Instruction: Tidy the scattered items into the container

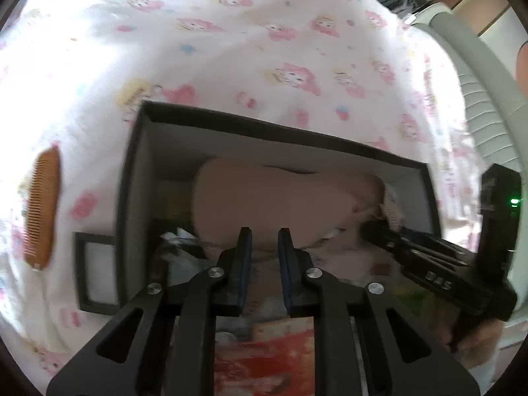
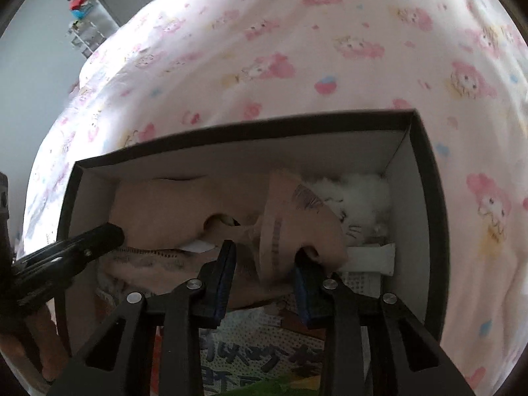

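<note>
A black box with a white inside (image 1: 264,128) (image 2: 231,147) sits on the bed. A beige zippered fabric pouch (image 1: 280,198) (image 2: 165,204) with line drawings lies in it, over printed packets (image 2: 264,356). Both grippers reach into the box. My left gripper (image 1: 265,231) (image 2: 115,231) is nearly closed, pinching the pouch near its zipper edge. My right gripper (image 2: 264,254) (image 1: 369,227) is closed on a fold of the pouch, one finger tucked under the fabric. A white fluffy plush (image 2: 359,198) fills the box's far right corner. An orange comb (image 1: 41,208) lies on the sheet left of the box.
A small black-framed tray (image 1: 97,270) lies against the box's left side. The pink cartoon bedsheet (image 1: 231,49) spreads beyond the box. A grey ribbed chair back (image 1: 478,99) stands off the right edge. A wire shelf (image 2: 82,23) stands far left. A person's hand (image 2: 43,346) holds the left gripper.
</note>
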A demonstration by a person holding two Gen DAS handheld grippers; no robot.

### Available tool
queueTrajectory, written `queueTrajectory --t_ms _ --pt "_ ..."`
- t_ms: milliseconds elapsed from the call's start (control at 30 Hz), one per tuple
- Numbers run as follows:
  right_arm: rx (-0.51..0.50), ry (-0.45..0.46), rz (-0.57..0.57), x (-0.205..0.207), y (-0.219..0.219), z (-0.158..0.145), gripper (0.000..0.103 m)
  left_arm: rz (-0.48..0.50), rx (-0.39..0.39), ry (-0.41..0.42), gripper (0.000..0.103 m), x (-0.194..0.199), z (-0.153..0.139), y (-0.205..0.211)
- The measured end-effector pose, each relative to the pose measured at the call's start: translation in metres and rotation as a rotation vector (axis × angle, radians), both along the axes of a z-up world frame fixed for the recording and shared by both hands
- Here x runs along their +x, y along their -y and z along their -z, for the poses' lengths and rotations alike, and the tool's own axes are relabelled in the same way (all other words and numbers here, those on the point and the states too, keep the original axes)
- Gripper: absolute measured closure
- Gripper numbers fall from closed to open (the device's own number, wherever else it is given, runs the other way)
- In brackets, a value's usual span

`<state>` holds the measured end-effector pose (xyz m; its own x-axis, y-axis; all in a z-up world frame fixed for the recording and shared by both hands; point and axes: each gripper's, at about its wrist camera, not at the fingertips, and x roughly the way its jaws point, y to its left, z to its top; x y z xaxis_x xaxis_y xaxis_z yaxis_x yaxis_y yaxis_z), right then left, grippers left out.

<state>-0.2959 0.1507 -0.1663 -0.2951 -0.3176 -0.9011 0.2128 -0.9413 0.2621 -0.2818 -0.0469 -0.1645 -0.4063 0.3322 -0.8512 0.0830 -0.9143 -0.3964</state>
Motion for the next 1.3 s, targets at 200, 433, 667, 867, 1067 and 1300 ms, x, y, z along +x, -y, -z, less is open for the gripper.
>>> queueTrajectory --t_ms 200,433,667,867,1067,1300 --pt "-0.020 -0.111 -0.024 0.009 0.009 -0.025 0.074 0.045 0.015 0.005 0.087 0.001 0.005 -0.006" --pt "-0.044 0.000 -0.001 0.004 0.004 0.000 0.074 0.006 0.022 0.023 0.087 0.000 0.010 0.004" --pt "0.046 -0.100 -0.018 0.017 0.016 -0.022 0.074 0.032 -0.011 -0.033 0.080 0.008 -0.005 -0.003" --pt "0.106 -0.243 -0.017 0.047 0.027 -0.062 0.063 0.064 -0.027 -0.149 0.069 0.030 -0.043 -0.018" --pt "0.132 -0.332 0.057 0.079 0.026 -0.098 0.060 0.083 -0.105 -0.254 0.069 0.063 -0.090 -0.025" --pt "0.104 -0.384 0.059 0.135 0.026 -0.137 0.060 0.095 -0.110 -0.317 0.069 0.113 -0.127 -0.024"
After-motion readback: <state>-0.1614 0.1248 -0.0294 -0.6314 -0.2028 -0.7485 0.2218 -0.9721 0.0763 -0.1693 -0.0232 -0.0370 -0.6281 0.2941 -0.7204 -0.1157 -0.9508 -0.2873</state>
